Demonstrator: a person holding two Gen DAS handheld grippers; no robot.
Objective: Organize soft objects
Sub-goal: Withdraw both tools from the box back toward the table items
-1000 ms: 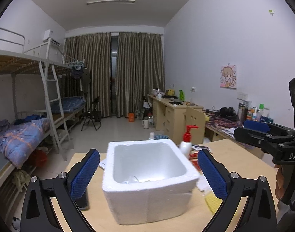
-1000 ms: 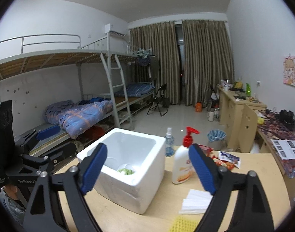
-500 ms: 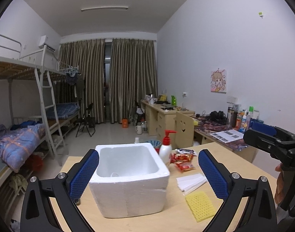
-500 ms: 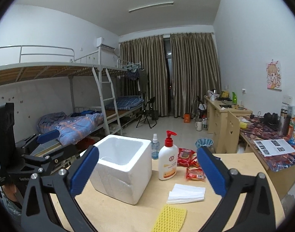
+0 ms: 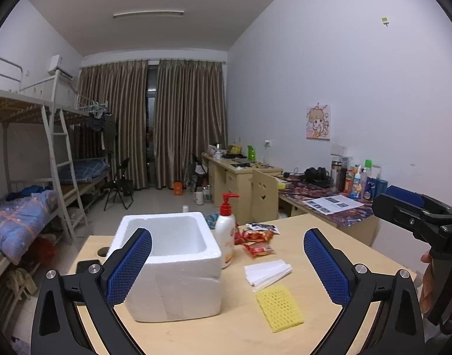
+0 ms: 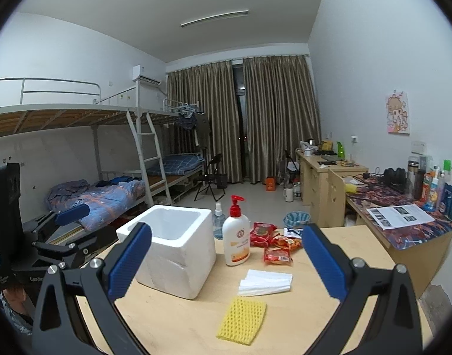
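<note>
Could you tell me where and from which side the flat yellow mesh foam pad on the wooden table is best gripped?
I would take the yellow mesh foam pad by its near short edge, coming in low from the front with the open right gripper. It lies flat on the wooden table, apart from the white folded tissues, so a thin edge is probably the only purchase.

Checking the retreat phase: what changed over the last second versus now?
Both grippers pulled back from the foam box: it looks smaller, and the yellow foam net and white sheets have come into full view. The right gripper opened slightly wider; the left gripper stayed open. Neither holds anything. Box, pump bottle and snack packs stayed put.
</note>
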